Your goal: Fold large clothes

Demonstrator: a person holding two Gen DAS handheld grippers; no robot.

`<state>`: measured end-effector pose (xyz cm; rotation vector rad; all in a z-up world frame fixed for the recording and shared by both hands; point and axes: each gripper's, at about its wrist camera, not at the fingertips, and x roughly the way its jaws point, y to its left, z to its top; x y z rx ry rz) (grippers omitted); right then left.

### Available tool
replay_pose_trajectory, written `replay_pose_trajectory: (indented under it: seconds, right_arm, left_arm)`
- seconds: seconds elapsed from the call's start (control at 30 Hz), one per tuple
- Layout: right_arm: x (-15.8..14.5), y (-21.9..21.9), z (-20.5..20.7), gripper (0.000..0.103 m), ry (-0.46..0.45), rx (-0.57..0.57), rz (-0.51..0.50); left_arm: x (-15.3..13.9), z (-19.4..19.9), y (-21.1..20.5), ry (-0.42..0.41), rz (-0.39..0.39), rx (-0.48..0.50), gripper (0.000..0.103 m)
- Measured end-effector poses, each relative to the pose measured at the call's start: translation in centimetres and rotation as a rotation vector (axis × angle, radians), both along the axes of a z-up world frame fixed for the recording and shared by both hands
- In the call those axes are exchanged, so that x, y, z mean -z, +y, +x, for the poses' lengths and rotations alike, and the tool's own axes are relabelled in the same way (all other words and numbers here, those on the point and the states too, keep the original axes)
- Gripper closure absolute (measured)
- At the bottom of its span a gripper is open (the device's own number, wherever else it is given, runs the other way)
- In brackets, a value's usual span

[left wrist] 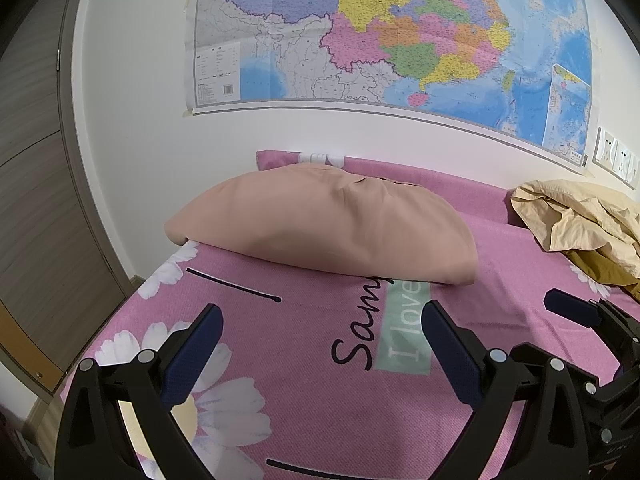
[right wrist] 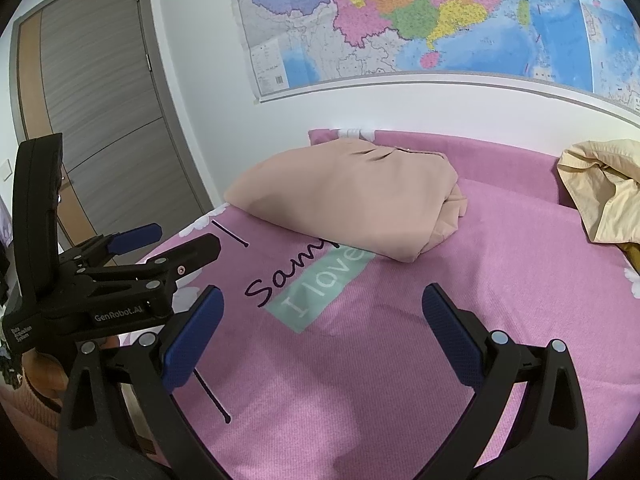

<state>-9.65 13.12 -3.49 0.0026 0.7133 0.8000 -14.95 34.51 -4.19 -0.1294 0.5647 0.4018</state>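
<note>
A folded peach-pink garment (left wrist: 320, 220) (right wrist: 352, 204) lies on the pink bedspread (left wrist: 320, 380) (right wrist: 380, 340) near the wall. A crumpled cream-yellow garment (left wrist: 584, 220) (right wrist: 604, 192) sits at the far right of the bed. My left gripper (left wrist: 322, 324) hovers open over the bedspread, well short of the folded garment, holding nothing. My right gripper (right wrist: 322, 304) is also open and empty above the printed lettering. In the right wrist view the left gripper (right wrist: 180, 240) shows at the left, held by a hand. The right gripper's blue fingertip (left wrist: 568, 308) shows at the right edge of the left wrist view.
A large coloured map (left wrist: 400, 32) (right wrist: 440, 20) hangs on the white wall behind the bed. A grey wooden door (left wrist: 44, 200) (right wrist: 108, 112) stands at the left. Wall sockets (left wrist: 618, 158) sit at the far right. The bed's left edge drops to the floor (left wrist: 48, 412).
</note>
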Motion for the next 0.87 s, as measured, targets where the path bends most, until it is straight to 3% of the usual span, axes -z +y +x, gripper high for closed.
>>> replay_pose_trajectory:
  seconds: [0.57, 0.7, 0.87]
  right_arm:
    - [-0.2, -0.5, -0.4, 0.005, -0.005, 0.014, 0.01]
    - [-0.4, -1.9, -0.4, 0.005, -0.013, 0.05, 0.007]
    - [-1.3, -6.0, -0.7, 0.005, -0.058, 0.164, 0.005]
  left_arm:
    - [-0.1, -0.2, -1.2, -0.022, 0.033, 0.01, 0.007]
    - [0.1, 0.5, -1.9, -0.006, -0.011, 0.042, 0.007]
    - [0.4, 2.3, -4.5, 0.004, -0.058, 0.16, 0.007]
